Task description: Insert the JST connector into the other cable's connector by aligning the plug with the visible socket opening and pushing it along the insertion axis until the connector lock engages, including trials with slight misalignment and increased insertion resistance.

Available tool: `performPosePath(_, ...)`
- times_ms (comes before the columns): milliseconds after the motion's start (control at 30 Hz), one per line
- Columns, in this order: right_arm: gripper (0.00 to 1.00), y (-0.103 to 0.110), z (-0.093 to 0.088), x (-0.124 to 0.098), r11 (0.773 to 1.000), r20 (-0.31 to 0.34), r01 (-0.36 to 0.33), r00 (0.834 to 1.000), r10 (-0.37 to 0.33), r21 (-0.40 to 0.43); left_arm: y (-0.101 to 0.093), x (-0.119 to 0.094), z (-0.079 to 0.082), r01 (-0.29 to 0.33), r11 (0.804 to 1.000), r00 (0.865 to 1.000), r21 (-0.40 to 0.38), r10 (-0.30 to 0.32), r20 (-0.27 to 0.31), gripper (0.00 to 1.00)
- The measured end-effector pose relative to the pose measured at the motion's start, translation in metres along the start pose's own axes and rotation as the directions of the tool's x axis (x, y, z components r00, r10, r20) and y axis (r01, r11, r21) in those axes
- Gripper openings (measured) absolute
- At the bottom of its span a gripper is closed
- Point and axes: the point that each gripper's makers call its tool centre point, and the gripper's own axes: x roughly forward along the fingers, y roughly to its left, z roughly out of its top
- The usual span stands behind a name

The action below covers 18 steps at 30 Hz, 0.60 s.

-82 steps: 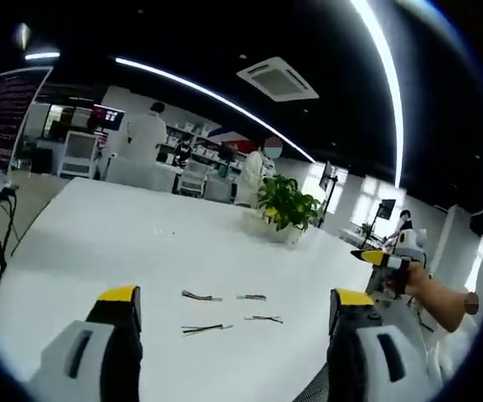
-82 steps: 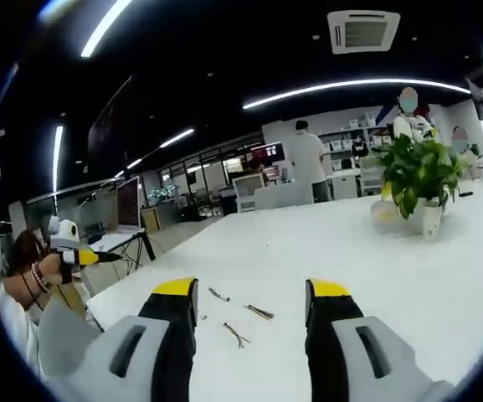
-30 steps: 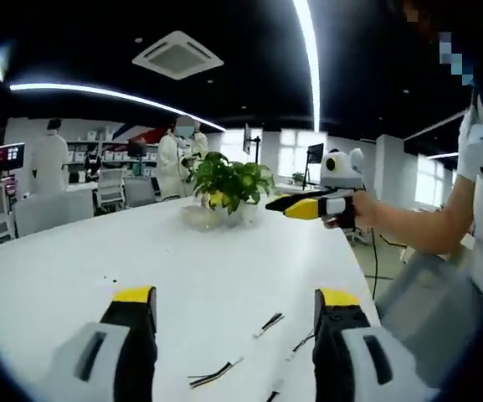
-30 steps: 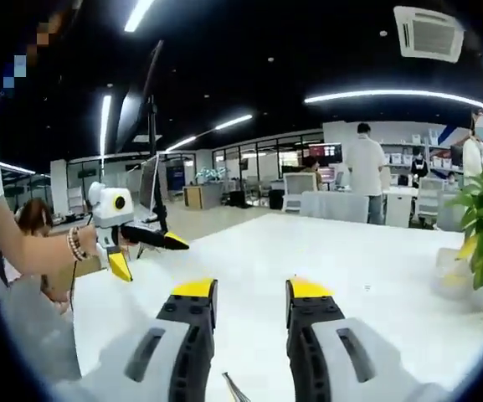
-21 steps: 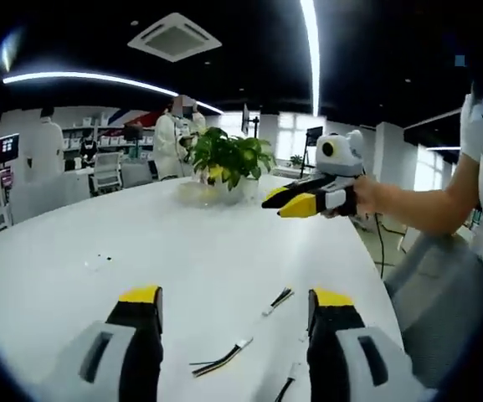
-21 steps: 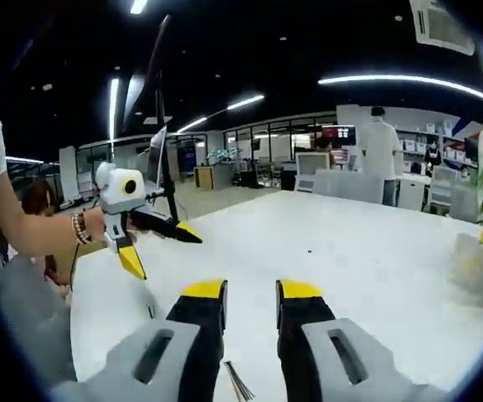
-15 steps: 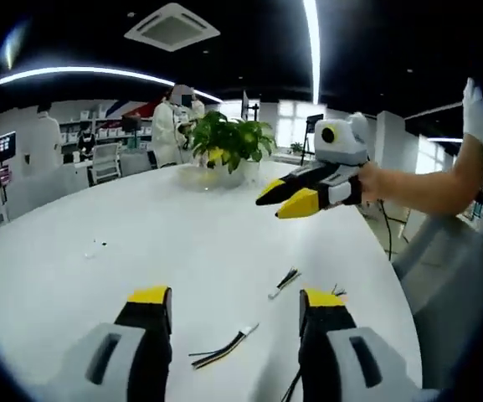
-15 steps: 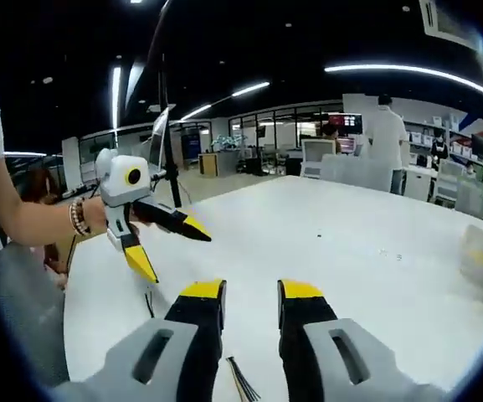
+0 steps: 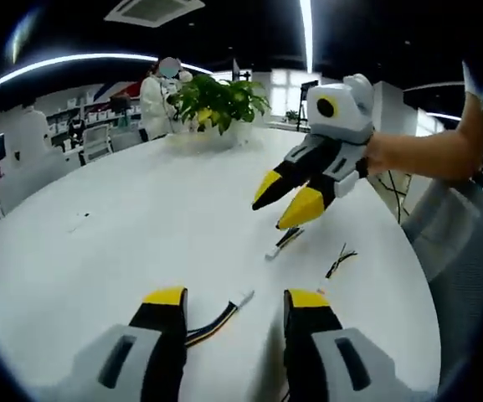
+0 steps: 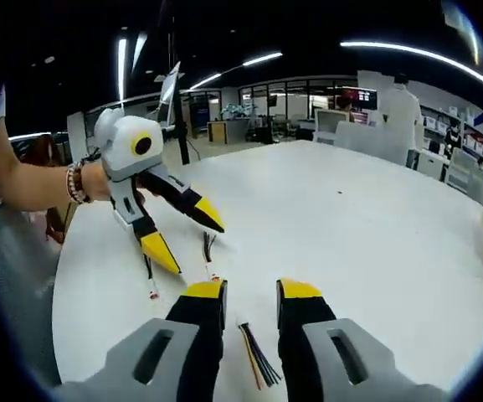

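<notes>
Jaws spread on my left gripper (image 9: 233, 301) and right gripper (image 10: 251, 291), both empty, above cables (image 9: 216, 316) on the white table (image 9: 124, 226).

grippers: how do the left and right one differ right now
The left gripper has its jaws set wide; the right gripper has its jaws close together but still parted. A cable with a white connector lies between the left gripper's jaws; multicoloured cable wires lie between the right gripper's. Both are empty, yellow-tipped, over the white table.
</notes>
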Motion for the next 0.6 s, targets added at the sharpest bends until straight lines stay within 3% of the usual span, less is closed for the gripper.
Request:
performPosePath(133,0.20,0.003,-0.006,0.002,1.000,-0.010,0.000,1.000,0.001,0.013,0.005,0.003,-0.009,0.000,1.000,1.000,0.008,0.000,-0.014,0.35)
performPosePath(233,0.20,0.005,-0.012,0.004,1.000,-0.024,-0.003,1.000,0.003,0.012,0.009,0.004,-0.017,-0.014,1.000,0.999,0.008,0.015,-0.038,0.21)
performPosePath(367,0.20,0.006,-0.022,0.006,1.000,-0.062,0.003,0.998,-0.003,-0.003,0.012,0.005,-0.016,-0.009,1.000,1.000,-0.025,0.009,-0.002,0.20)
performPosePath(600,0.18,0.011,-0.032,0.010,0.999,-0.100,-0.012,0.995,0.009,-0.033,0.009,0.008,-0.017,0.006,1.000,1.000,-0.004,-0.006,-0.003,0.19)
